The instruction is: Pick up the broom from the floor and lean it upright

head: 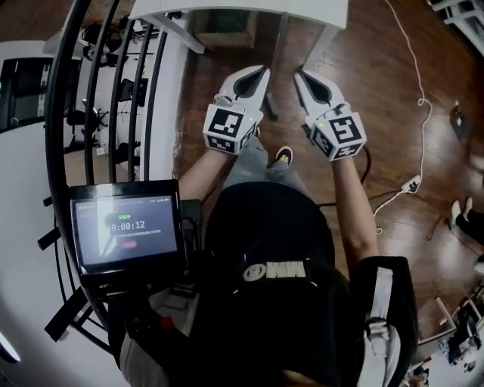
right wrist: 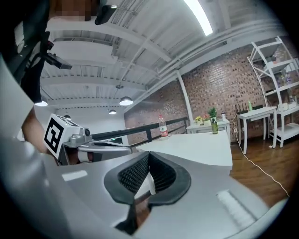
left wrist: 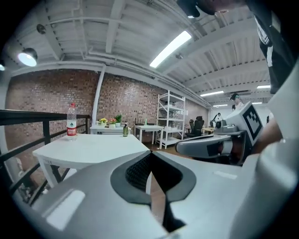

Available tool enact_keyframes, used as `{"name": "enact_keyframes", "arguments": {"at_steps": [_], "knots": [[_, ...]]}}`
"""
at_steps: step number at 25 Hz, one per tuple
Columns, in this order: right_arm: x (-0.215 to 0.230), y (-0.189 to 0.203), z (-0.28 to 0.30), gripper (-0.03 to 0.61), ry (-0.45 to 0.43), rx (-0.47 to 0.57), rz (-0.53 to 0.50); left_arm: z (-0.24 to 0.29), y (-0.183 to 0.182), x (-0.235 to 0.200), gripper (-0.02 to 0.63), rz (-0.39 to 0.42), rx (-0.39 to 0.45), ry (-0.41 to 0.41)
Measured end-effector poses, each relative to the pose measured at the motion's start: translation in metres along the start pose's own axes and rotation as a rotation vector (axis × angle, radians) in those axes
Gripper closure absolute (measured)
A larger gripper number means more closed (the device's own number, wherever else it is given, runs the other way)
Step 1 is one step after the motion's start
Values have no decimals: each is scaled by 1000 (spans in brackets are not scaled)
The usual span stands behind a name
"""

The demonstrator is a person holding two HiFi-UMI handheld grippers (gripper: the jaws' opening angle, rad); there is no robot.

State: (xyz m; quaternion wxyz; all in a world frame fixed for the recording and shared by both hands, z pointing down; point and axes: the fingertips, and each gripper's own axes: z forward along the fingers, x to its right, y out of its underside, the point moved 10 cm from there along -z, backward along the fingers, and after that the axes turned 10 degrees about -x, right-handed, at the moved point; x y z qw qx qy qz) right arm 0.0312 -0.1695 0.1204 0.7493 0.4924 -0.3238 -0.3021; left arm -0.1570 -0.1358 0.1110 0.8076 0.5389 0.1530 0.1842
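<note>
No broom shows in any view. In the head view my left gripper (head: 261, 73) and right gripper (head: 300, 75) are held side by side at chest height over the wooden floor (head: 378, 68), pointing towards a white table (head: 227, 9). Both are shut, with nothing between the jaws. The left gripper view has its jaws closed tip to tip (left wrist: 150, 154), and the right gripper (left wrist: 210, 147) is beside it. In the right gripper view the jaws also meet (right wrist: 148, 156), with the left gripper (right wrist: 93, 144) alongside.
A black railing (head: 91, 91) runs along the left. A water bottle (left wrist: 71, 121) stands on the white table (left wrist: 88, 147). A white cable (head: 423, 113) and a power strip (head: 412, 184) lie on the floor to the right. White shelving (left wrist: 172, 119) stands by the brick wall.
</note>
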Motion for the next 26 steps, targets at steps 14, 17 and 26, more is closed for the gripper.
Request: {"name": "enact_keyframes", "arguments": {"at_steps": [14, 17, 26], "knots": [[19, -50, -28, 577, 54, 132, 1, 26, -57, 31, 603, -10, 90, 16], [21, -54, -23, 577, 38, 146, -2, 27, -65, 34, 603, 47, 106, -7], [12, -73, -13, 577, 19, 141, -30, 23, -84, 28, 603, 71, 116, -4]]}}
